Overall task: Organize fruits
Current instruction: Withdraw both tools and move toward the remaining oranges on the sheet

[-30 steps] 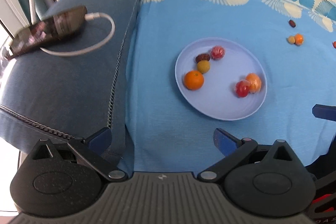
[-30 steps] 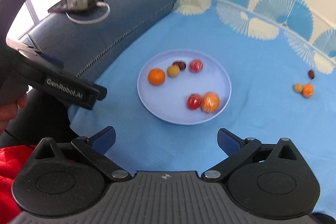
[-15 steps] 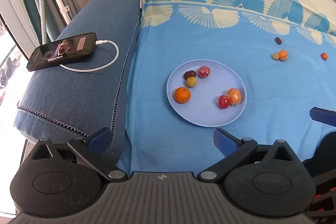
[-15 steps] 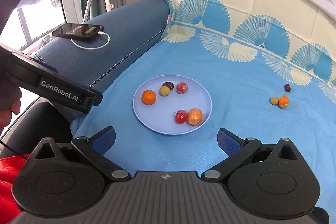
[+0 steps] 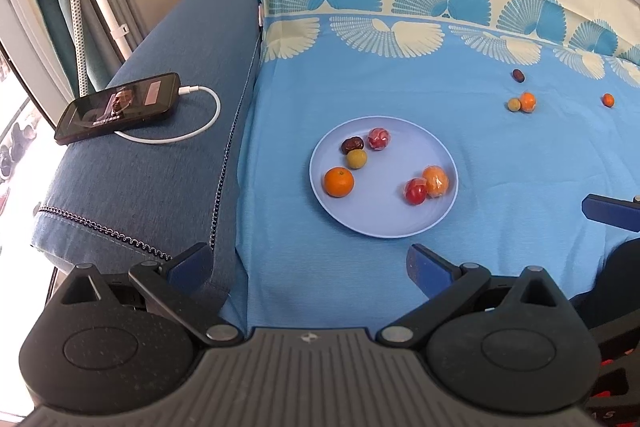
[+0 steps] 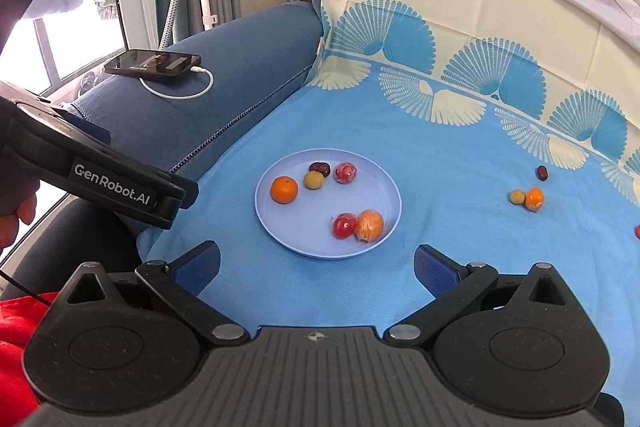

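A pale blue plate (image 5: 384, 223) (image 6: 304, 243) lies on the blue cloth. On it are an orange (image 5: 339, 181) (image 6: 284, 189), a green fruit (image 5: 356, 159), a dark date (image 5: 351, 145), a wrapped red fruit (image 5: 378, 139), and a red fruit (image 5: 415, 191) touching a wrapped orange fruit (image 5: 436, 181). Loose on the cloth to the right lie a date (image 5: 518, 75) (image 6: 541, 172), a green fruit (image 5: 514, 104), a wrapped orange fruit (image 5: 527, 101) (image 6: 534, 198) and a small orange fruit (image 5: 608, 100). My left gripper (image 5: 308, 267) and right gripper (image 6: 316, 265) are open, empty, and short of the plate.
A phone (image 5: 118, 107) (image 6: 154, 62) with a white charging cable (image 5: 192, 125) lies on the blue sofa arm left of the cloth. The left gripper's body (image 6: 100, 175) shows in the right wrist view. The sofa back rises behind the cloth.
Both grippers have pulled back and up from the plate, so the plate and fruits look smaller. Nothing on the cloth has moved.
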The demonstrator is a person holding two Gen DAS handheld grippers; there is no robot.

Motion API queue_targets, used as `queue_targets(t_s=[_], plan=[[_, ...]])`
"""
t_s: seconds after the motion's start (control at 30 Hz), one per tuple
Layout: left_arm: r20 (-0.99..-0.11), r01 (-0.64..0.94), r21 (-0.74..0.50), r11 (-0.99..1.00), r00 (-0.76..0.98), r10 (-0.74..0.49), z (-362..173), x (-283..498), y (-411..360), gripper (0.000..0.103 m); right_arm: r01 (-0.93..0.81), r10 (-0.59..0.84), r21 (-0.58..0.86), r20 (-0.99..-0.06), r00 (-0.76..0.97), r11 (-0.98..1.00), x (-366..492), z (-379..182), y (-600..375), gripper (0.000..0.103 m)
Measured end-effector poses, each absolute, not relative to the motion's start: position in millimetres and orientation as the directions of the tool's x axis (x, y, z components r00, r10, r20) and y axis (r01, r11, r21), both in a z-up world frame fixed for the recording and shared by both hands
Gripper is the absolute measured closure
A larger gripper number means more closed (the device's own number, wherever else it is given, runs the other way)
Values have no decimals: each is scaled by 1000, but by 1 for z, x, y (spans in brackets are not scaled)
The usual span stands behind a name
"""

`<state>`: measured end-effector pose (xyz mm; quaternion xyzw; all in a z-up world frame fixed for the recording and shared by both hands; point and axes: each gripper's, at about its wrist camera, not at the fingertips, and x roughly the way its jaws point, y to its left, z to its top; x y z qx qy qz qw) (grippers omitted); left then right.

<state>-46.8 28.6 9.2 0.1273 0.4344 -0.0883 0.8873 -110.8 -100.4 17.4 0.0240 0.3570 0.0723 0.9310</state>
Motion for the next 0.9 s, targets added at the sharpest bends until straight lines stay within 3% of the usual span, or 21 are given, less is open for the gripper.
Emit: queue_targets(t_s=[0.57, 0.9], plan=[[-803, 284, 155, 946, 594, -47, 7, -45, 19, 0, -81, 139, 117, -661, 738, 990, -109, 12, -109, 1], [-812, 375, 148, 915, 575, -104, 14, -28, -40, 0, 179, -29, 178, -627, 779, 968, -115, 0, -192, 1]])
